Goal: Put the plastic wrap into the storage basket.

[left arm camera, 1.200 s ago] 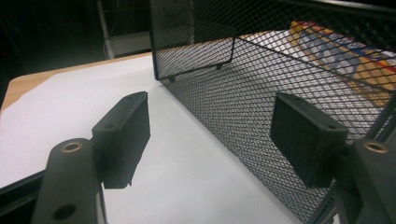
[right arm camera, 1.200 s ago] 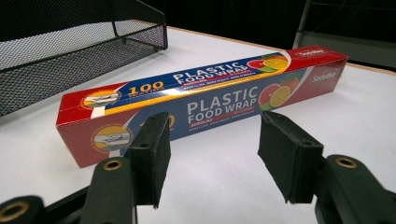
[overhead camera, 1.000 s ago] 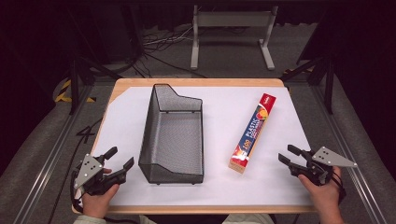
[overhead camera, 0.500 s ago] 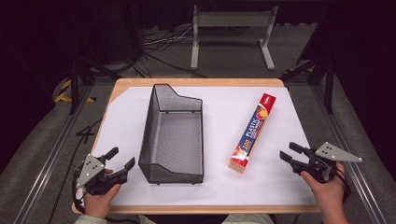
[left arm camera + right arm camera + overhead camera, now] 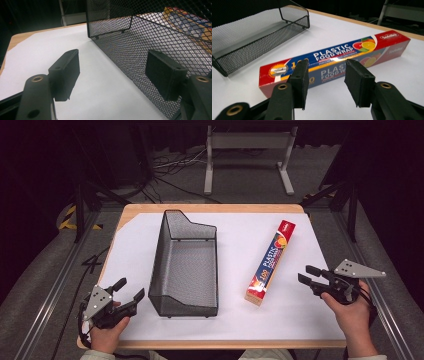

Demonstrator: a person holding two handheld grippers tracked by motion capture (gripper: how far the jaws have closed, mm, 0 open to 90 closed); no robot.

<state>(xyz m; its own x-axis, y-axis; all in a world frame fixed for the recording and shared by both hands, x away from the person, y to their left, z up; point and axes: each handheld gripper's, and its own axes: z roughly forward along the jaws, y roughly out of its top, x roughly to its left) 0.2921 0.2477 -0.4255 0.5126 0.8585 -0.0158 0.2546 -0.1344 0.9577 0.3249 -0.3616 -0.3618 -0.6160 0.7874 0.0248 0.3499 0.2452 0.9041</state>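
Note:
A long red and blue plastic food wrap box (image 5: 270,262) lies flat on the white table cover, right of centre. A black wire mesh basket (image 5: 185,265) stands empty in the middle. My right gripper (image 5: 307,274) hovers to the right of the box's near end and points at it. It is open, its jaws have just been closing, and nothing is between them. In the right gripper view the gripper (image 5: 327,65) faces the box (image 5: 337,53) from a short way off. My left gripper (image 5: 129,289) rests open at the basket's near left corner, beside the mesh wall (image 5: 150,37).
The white cover (image 5: 135,245) lies over a wooden table whose edge (image 5: 210,344) runs close to both hands. A metal stand (image 5: 247,150) and cables sit on the dark floor beyond the far edge. The basket (image 5: 249,32) lies past the box.
My right gripper has risen a little and its jaws stand closer together than before. The left gripper, the box and the basket have not moved.

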